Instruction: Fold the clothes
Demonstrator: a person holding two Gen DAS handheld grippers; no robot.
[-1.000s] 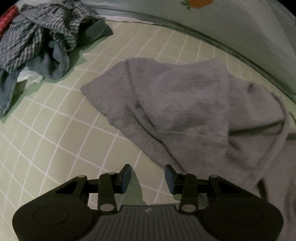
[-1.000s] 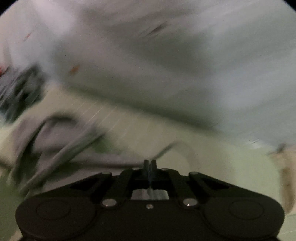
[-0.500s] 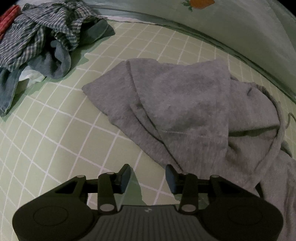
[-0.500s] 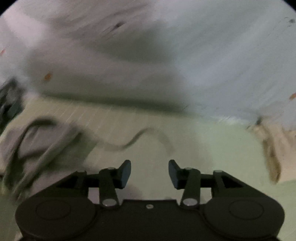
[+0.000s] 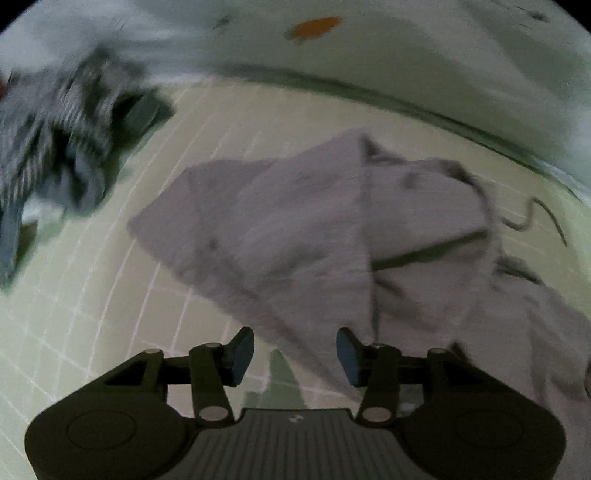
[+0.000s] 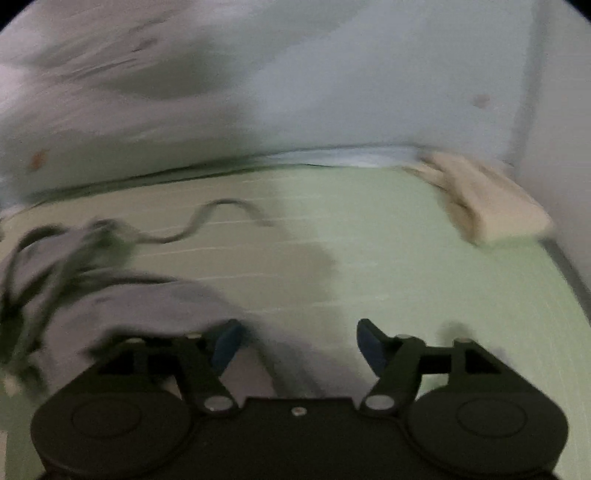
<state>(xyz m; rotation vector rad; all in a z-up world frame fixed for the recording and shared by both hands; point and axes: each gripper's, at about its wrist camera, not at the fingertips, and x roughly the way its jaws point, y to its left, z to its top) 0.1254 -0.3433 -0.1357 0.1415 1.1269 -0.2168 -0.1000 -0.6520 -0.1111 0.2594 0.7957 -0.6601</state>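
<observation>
Grey fleece, a hoodie (image 5: 332,236) by the look of it, sprawled crumpled across the middle of the green checked bedsheet (image 5: 122,295), nowhere near folded yet. Nearest first: left gripper (image 5: 295,354) hanging over the hoodie's near edge, jaws opening, nothing pinched, just sheet and a fabric corner below the gap. Right gripper (image 6: 295,345) over by the garment's right-hand end, jaws opening wide too, clamped on nothing, though grey cloth sits right under the left-hand finger (touching or not, can't say, too smeary). Looks like the spreading-out stage, between grabs. Next move probably calls for picking two edges or corners and pulling the thing flat before any fold, jaws low enough to catch one layer only. Further back: drawstring (image 6: 218,218) snaking loose over bare sheet, then a beige folded cloth (image 6: 491,206) near the far right corner, and a heap of checked and blue clothes (image 5: 70,144) toward the far left edge. Past that, pale bedding with an orange print (image 5: 314,27). Sleeves and hood hard to sort out in the blur; lower right of the hoodie cut off.
</observation>
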